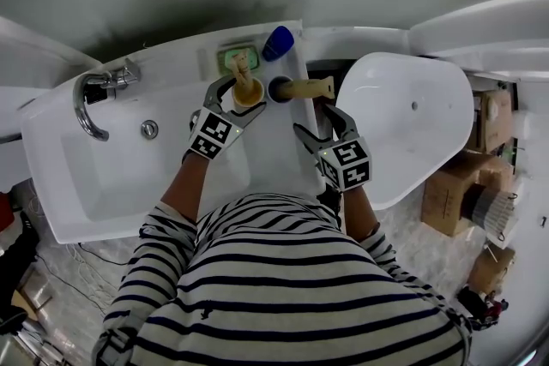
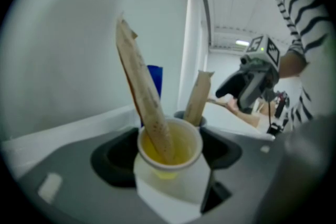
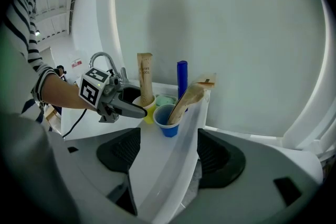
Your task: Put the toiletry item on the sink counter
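Note:
A yellow cup (image 1: 250, 93) stands on the sink counter (image 1: 274, 150) with a brown-wrapped stick (image 1: 243, 69) upright in it. My left gripper (image 1: 246, 96) is shut on this cup; in the left gripper view the yellow cup (image 2: 169, 139) sits between both jaws, touching them. Just to its right is a blue cup (image 1: 279, 88) holding a second wrapped stick (image 1: 310, 87) that leans right. My right gripper (image 1: 316, 117) is open and holds nothing, a short way in front of the blue cup (image 3: 167, 122). A blue tube (image 1: 277, 43) stands behind the cups.
A green soap dish (image 1: 236, 56) lies at the back of the counter. The basin (image 1: 154, 176) and chrome faucet (image 1: 90, 99) are to the left. A white bowl-shaped fixture (image 1: 412, 124) is close on the right, with cardboard boxes (image 1: 455, 201) beyond it.

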Motion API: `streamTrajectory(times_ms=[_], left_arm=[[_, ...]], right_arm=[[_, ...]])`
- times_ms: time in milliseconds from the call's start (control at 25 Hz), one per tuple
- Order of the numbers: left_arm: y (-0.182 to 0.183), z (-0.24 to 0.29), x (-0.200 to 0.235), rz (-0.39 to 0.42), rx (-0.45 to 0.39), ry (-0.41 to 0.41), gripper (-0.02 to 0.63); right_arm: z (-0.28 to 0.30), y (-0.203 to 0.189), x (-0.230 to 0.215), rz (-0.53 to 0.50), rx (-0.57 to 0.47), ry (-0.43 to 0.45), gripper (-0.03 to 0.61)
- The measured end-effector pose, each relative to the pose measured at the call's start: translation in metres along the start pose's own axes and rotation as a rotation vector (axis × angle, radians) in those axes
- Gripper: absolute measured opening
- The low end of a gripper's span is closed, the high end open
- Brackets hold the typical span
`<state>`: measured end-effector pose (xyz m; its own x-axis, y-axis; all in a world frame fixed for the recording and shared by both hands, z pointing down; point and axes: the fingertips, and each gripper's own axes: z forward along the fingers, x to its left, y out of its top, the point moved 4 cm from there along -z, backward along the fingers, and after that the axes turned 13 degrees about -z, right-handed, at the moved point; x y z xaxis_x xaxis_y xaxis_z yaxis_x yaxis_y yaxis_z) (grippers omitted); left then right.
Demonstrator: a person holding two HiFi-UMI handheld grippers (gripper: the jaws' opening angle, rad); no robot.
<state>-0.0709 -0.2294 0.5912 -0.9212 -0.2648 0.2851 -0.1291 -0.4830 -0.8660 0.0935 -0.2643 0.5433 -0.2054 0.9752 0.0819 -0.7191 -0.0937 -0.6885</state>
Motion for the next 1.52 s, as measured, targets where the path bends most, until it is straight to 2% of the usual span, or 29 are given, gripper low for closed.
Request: streamTrajectory(times_ms=[280,1000,1320,1520], left_arm=[[-0.011,0.007,-0.003,0.045,0.032,-0.005,0.37],[-0.014,0.01,-0.004,0.045,0.057,-0.014,0.374],[-0.009,0.001,-0.003,0.027,0.041,-0.001,0.394],[-0.004,-0.011,-0.002,-0.048,0.016,0.025,0.394]], right_arm=[[-0.002,0.0,-0.001,0.003,0.004,-0.005,0.342],[-0.002,0.001,-0.001,0.005,-0.006,-0.007,0.342],[-0.003,0.006,0.001,0.014,-0.03,-0.002,0.342],[-0.003,0.012,0.003,0.023,-0.062,0.005,0.342]])
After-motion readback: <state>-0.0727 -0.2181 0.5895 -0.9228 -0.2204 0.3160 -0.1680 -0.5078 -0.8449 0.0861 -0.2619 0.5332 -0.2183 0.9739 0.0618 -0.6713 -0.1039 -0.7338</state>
